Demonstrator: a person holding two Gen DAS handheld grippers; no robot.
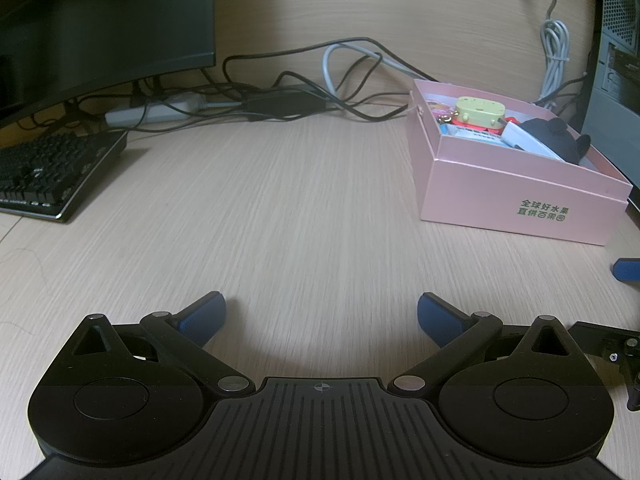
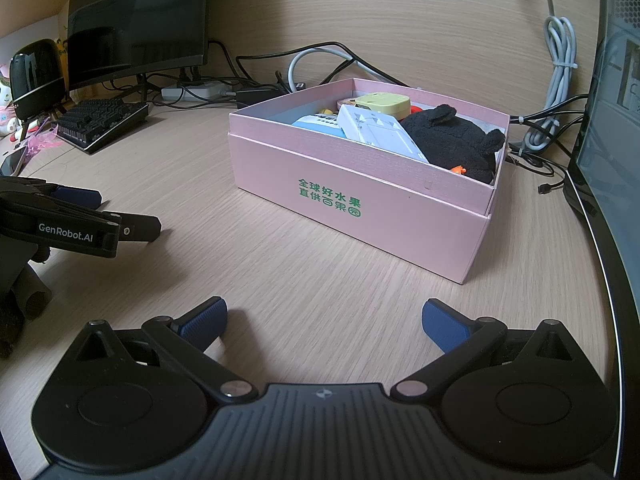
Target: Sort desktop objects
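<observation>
- My left gripper (image 1: 322, 316) hovers low over the bare bench (image 1: 300, 208), jaws wide, empty.
- My right gripper (image 2: 325, 320) likewise: jaws wide, nothing held.
- The pink box (image 2: 360, 208) sits ahead, holding a black plush (image 2: 452, 140), white case (image 2: 380, 130), yellow toy (image 2: 380, 103).

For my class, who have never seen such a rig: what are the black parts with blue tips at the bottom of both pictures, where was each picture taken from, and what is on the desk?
Each picture comes from a camera mounted on a hand-held gripper, looking forward along its two blue-padded fingers. One shows the left gripper, the other the right gripper. Both are open and hold nothing. On the wooden desk stands an open pink box containing a black plush toy, a white packet and a yellow item. Behind it lie a keyboard, a monitor and tangled cables. In the right camera's view the left gripper also shows from the side.
</observation>
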